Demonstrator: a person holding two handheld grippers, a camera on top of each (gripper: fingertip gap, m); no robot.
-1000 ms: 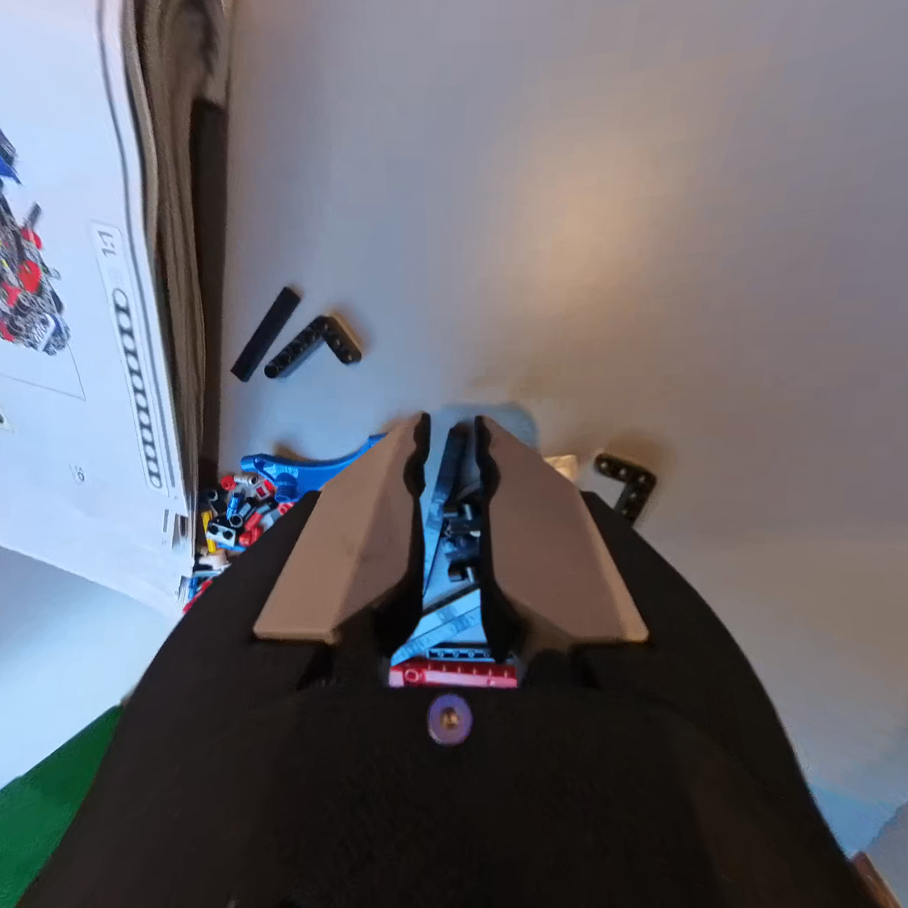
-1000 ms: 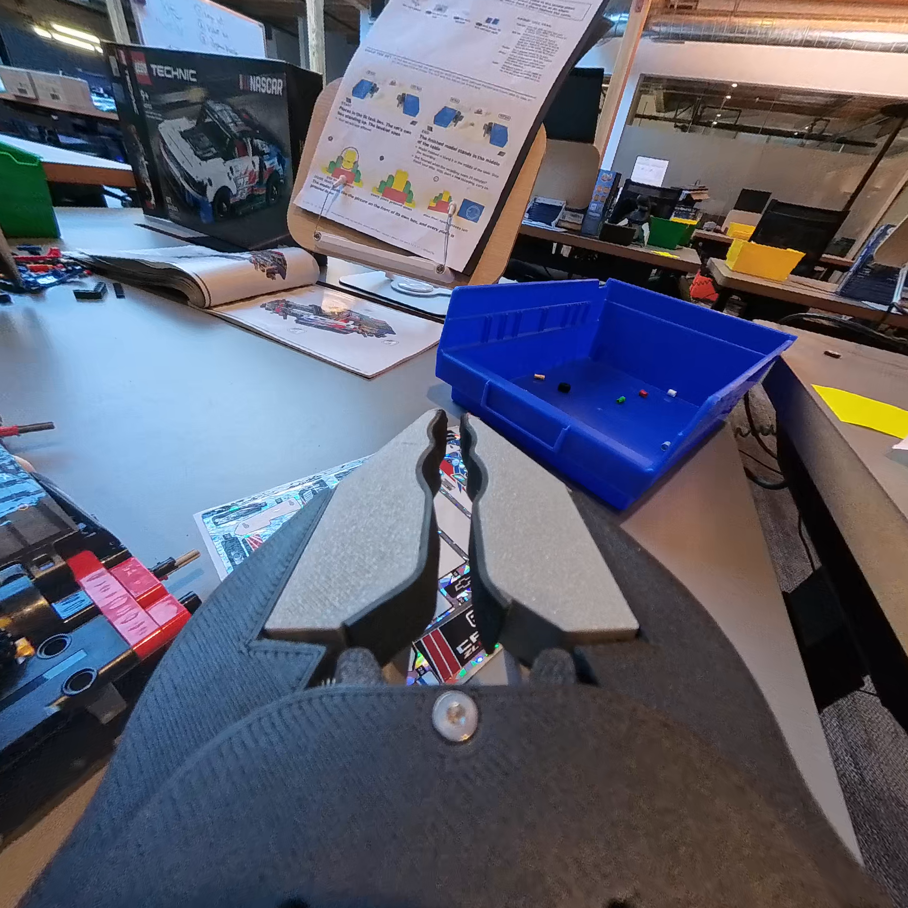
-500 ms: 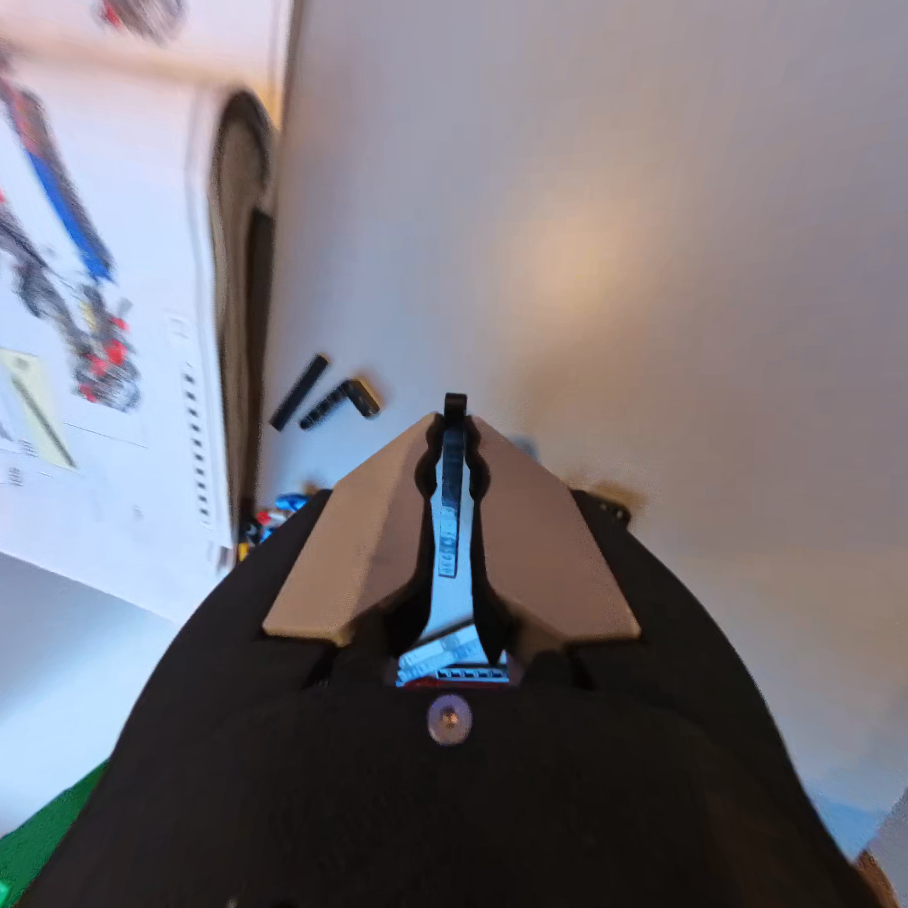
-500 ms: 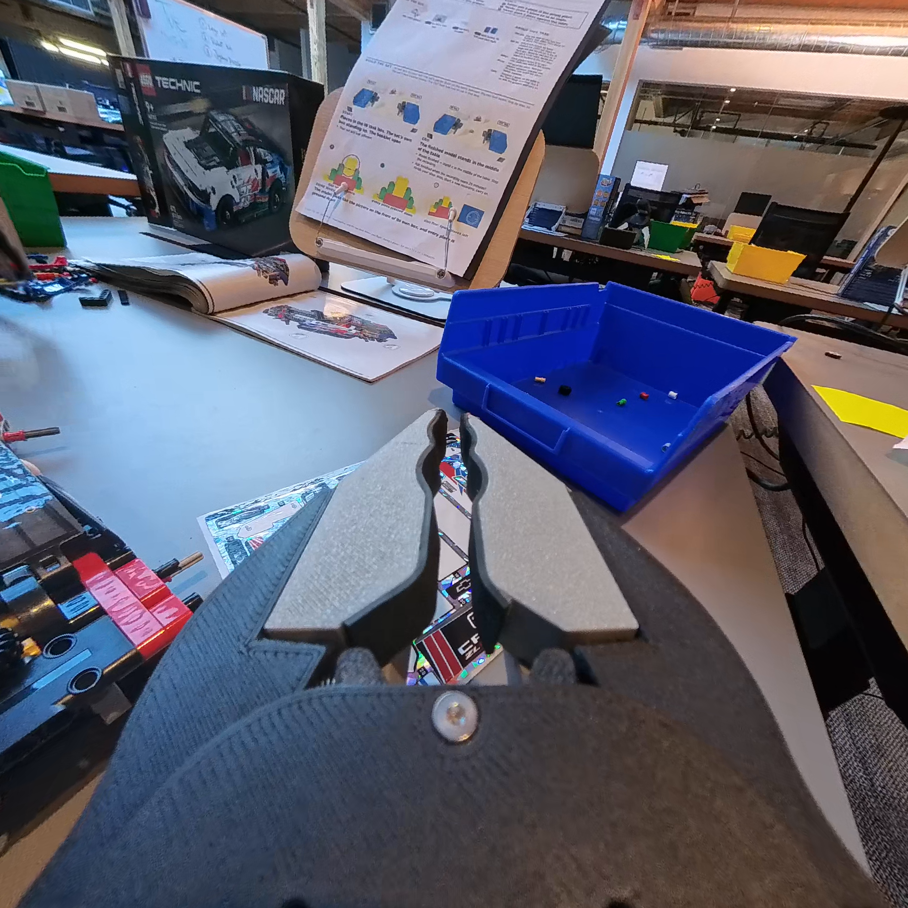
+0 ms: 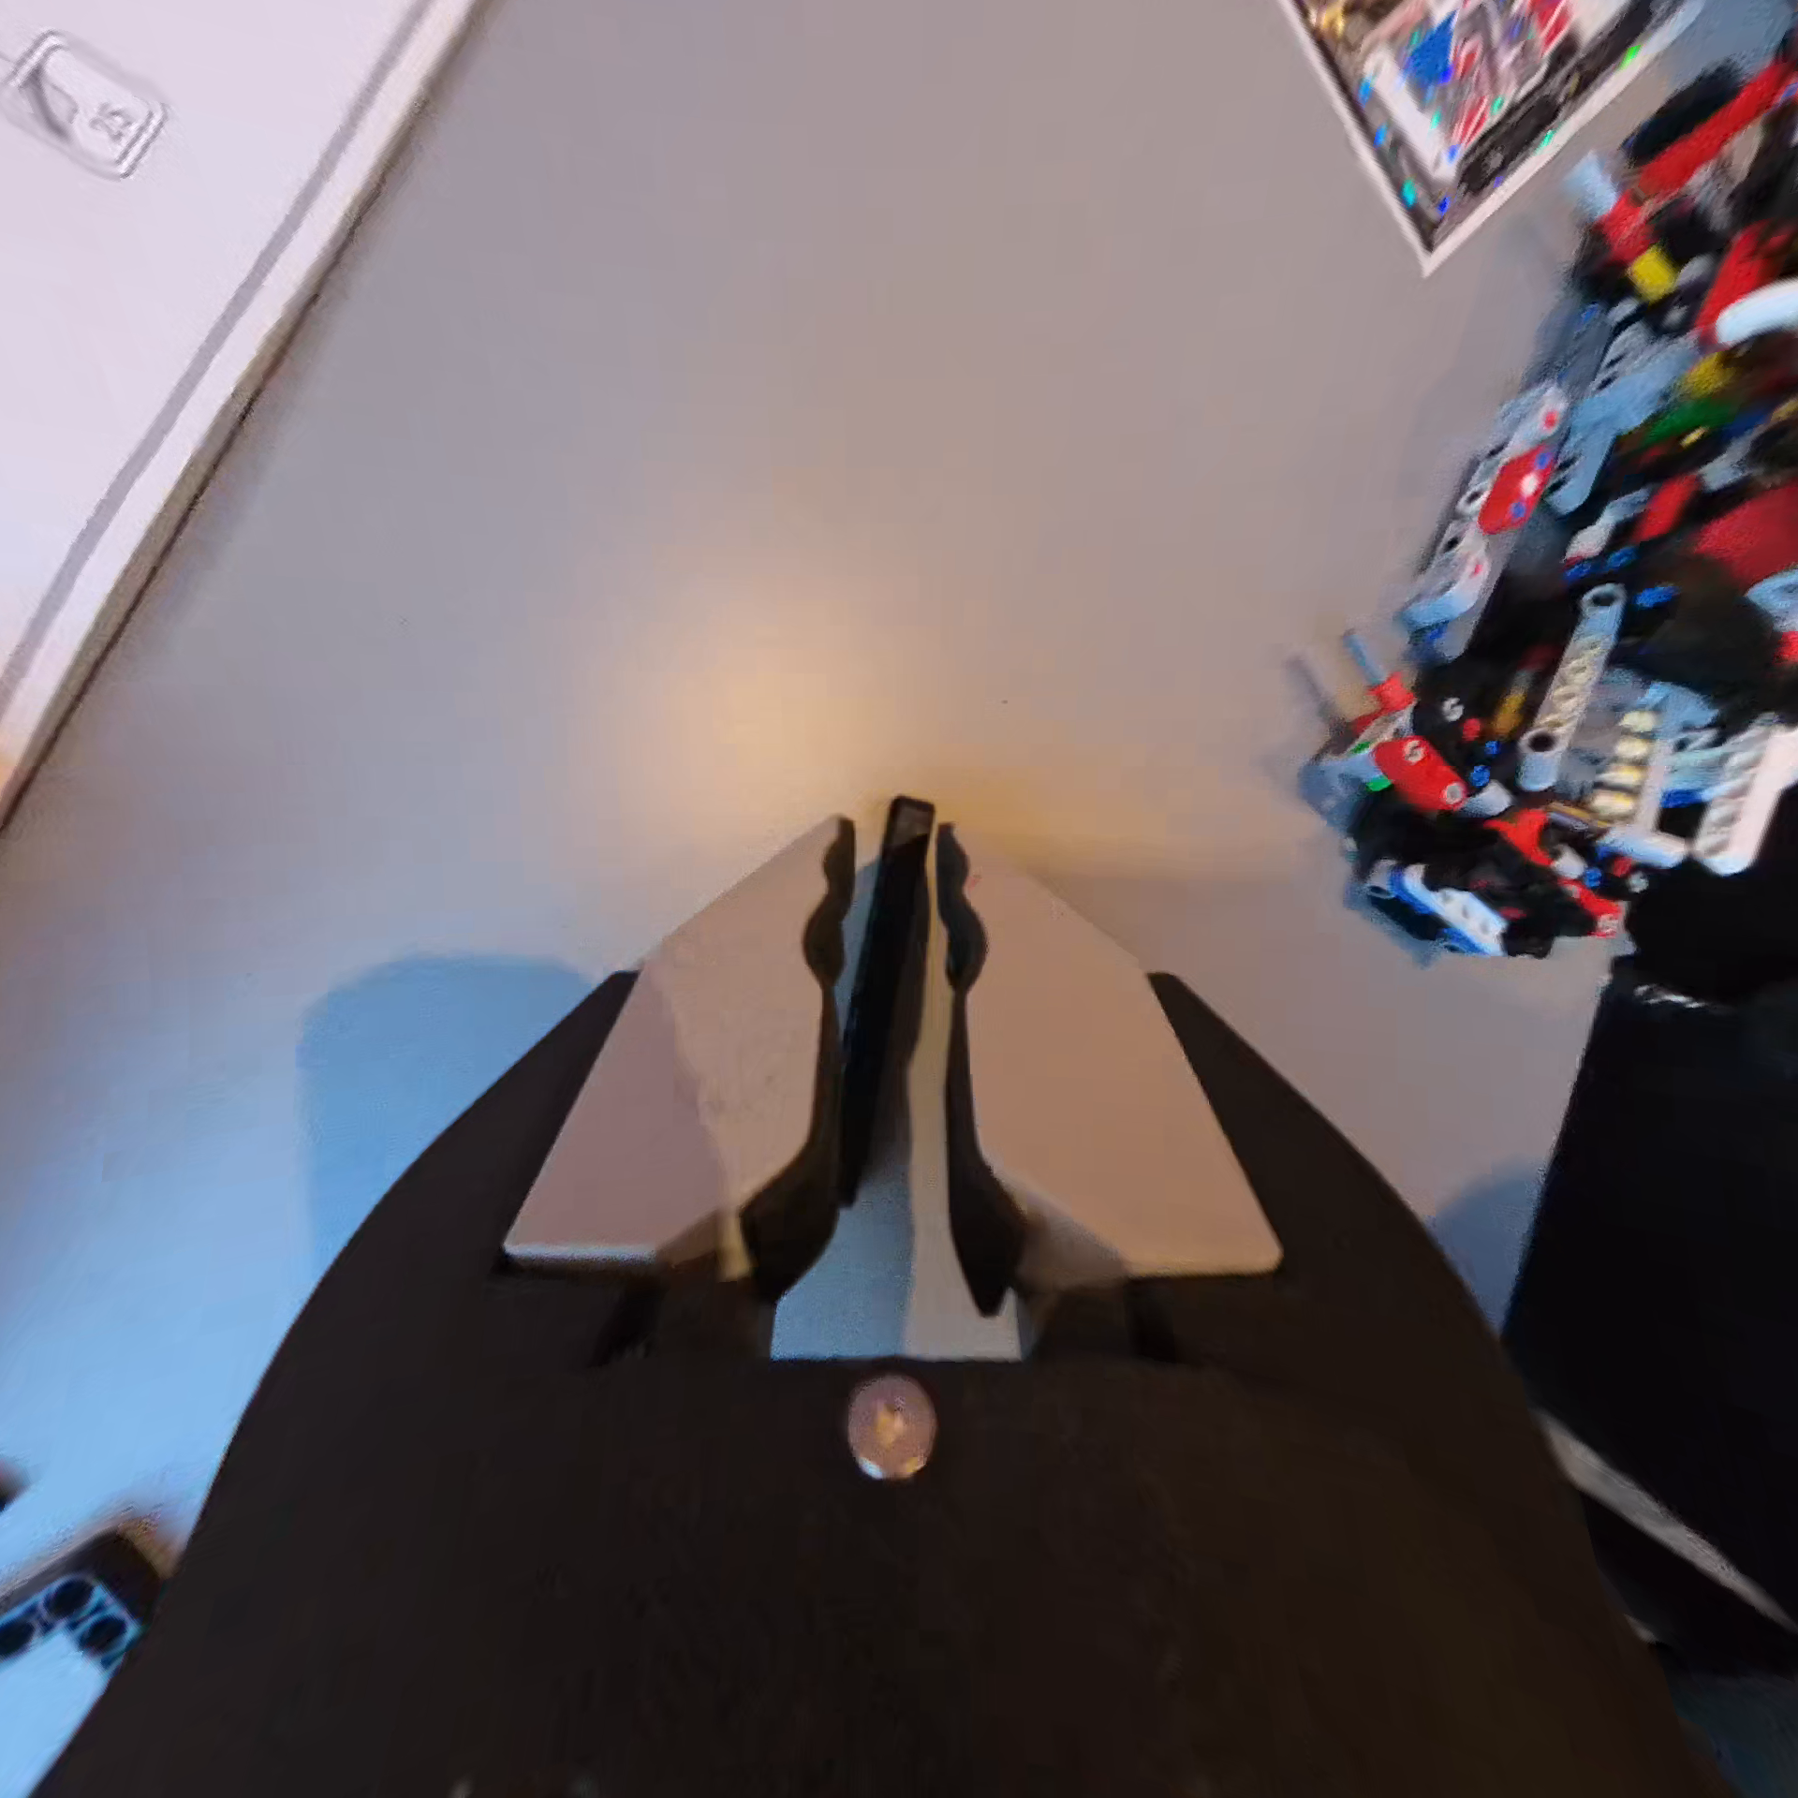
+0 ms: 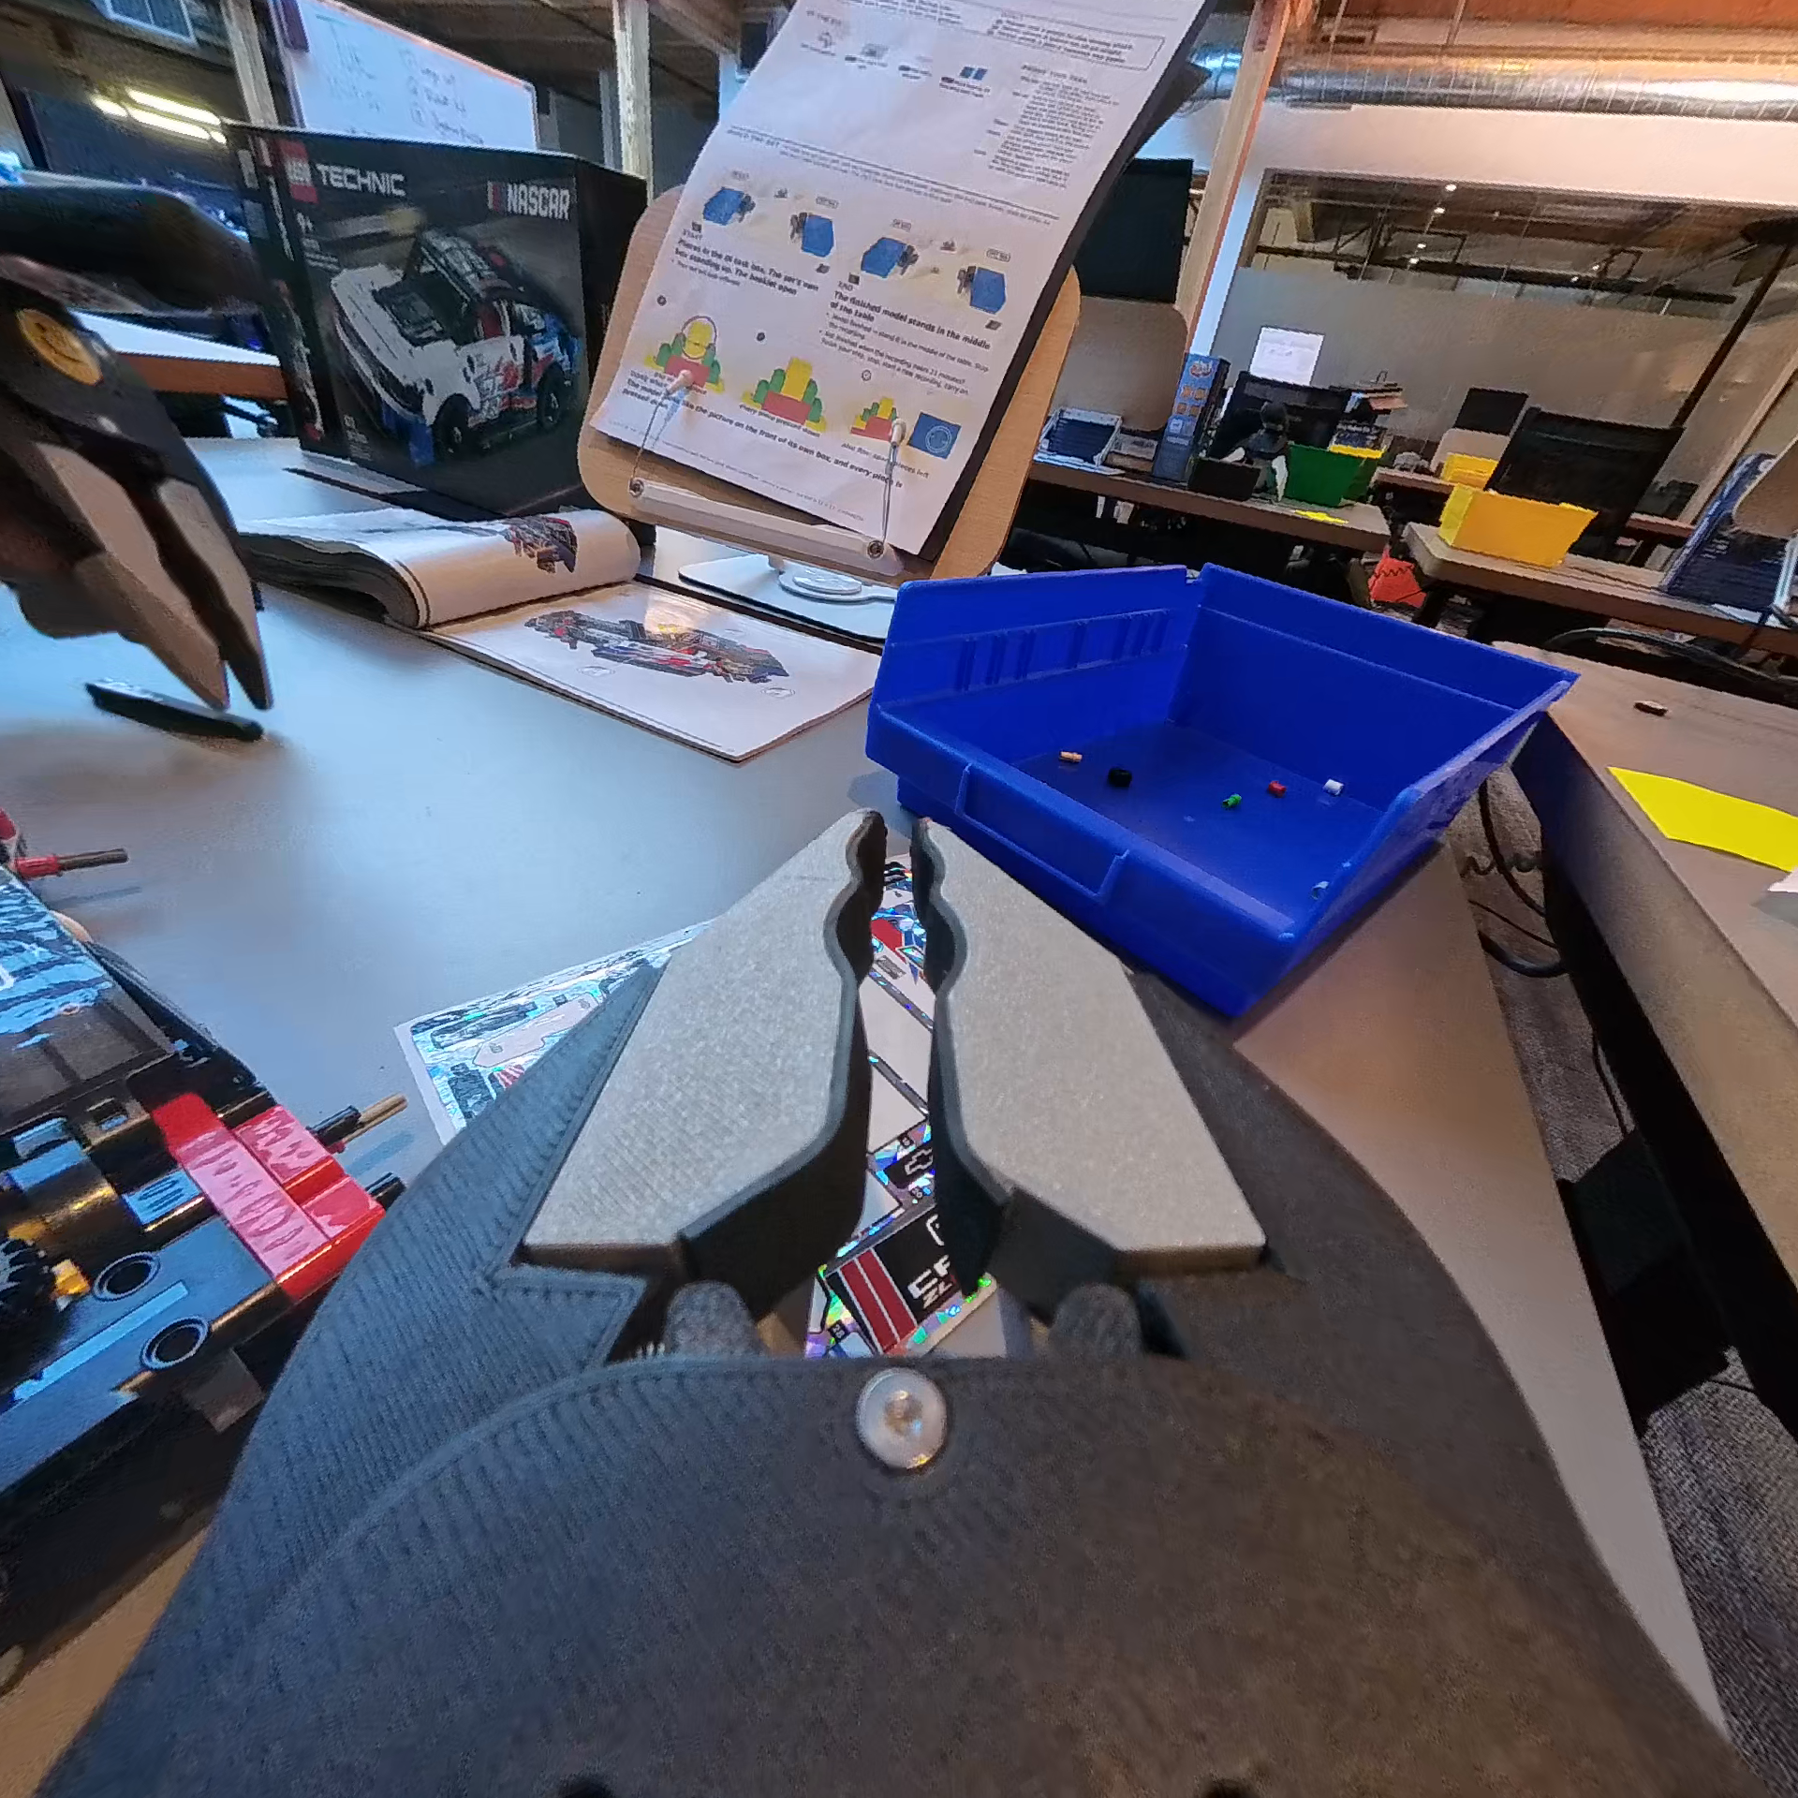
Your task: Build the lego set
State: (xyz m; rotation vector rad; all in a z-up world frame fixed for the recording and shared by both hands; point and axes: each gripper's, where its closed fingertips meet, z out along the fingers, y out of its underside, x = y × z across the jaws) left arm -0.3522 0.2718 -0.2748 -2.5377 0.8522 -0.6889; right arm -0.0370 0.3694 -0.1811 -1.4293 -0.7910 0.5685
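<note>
Two grippers work over the grey tabletop (image 5: 681,486), with the half-built car model (image 5: 1605,681) at its right edge, near the sticker sheet (image 6: 506,1041). The right gripper (image 6: 900,837) hovers above that sheet, its claw almost pressed together on nothing. The left gripper (image 5: 890,837) pinches a slim black beam (image 5: 890,973) low over mid-table. This looks like a part fetch; next, the beam must be carried to the model, lined up and pressed on.

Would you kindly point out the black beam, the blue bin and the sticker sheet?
black beam (image 5: 890,973): left wrist view, on its long face between the fingers.
blue bin (image 6: 1060,837): right wrist view, on its front wall.
sticker sheet (image 6: 506,1046): right wrist view, on its left part.
</note>
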